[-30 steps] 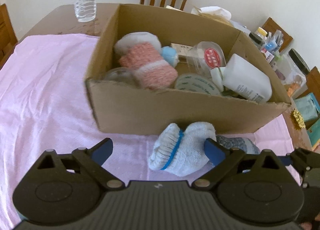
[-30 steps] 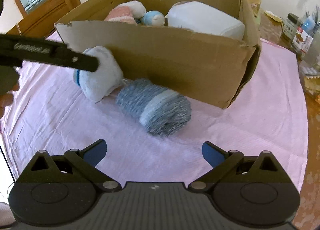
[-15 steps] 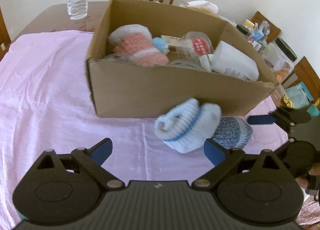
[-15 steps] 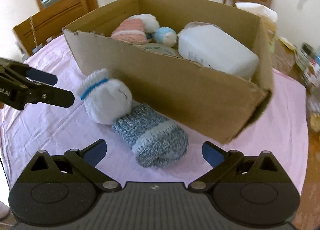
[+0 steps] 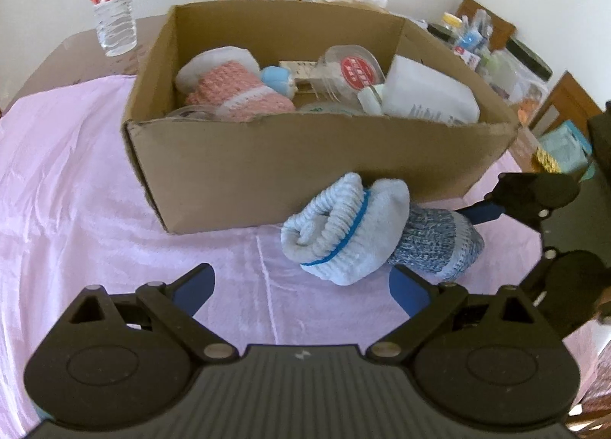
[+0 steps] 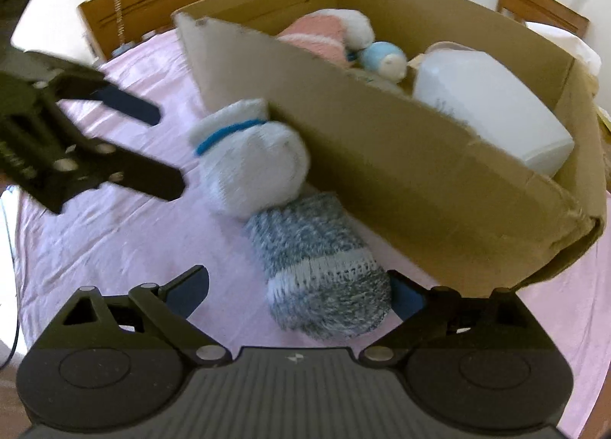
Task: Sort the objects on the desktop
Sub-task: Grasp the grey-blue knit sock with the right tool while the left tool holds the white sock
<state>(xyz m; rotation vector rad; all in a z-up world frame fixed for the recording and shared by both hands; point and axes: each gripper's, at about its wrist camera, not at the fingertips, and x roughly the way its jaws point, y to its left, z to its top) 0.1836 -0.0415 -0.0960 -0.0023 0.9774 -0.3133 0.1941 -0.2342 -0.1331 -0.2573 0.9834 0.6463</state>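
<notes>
A rolled white sock with a blue band (image 5: 343,229) (image 6: 248,160) lies on the pink cloth against the front wall of the cardboard box (image 5: 305,168) (image 6: 401,168). A rolled blue-grey sock (image 5: 435,244) (image 6: 317,267) lies beside it, touching it. My left gripper (image 5: 301,286) is open, just short of the white sock. My right gripper (image 6: 298,290) is open, its fingers on either side of the near end of the blue-grey sock. Each gripper shows in the other's view: the right gripper (image 5: 534,202), the left gripper (image 6: 126,141).
The box holds a pink sock roll (image 5: 236,91), a small blue toy (image 5: 278,80), a clear jar with a red label (image 5: 351,68) and a white plastic jug (image 5: 427,95). A water bottle (image 5: 112,0) stands behind at left. Jars and clutter (image 5: 492,53) crowd the right table edge.
My left gripper has pulled back from the white sock, which now lies free of it. My right gripper has moved forward until its fingers flank the blue-grey sock.
</notes>
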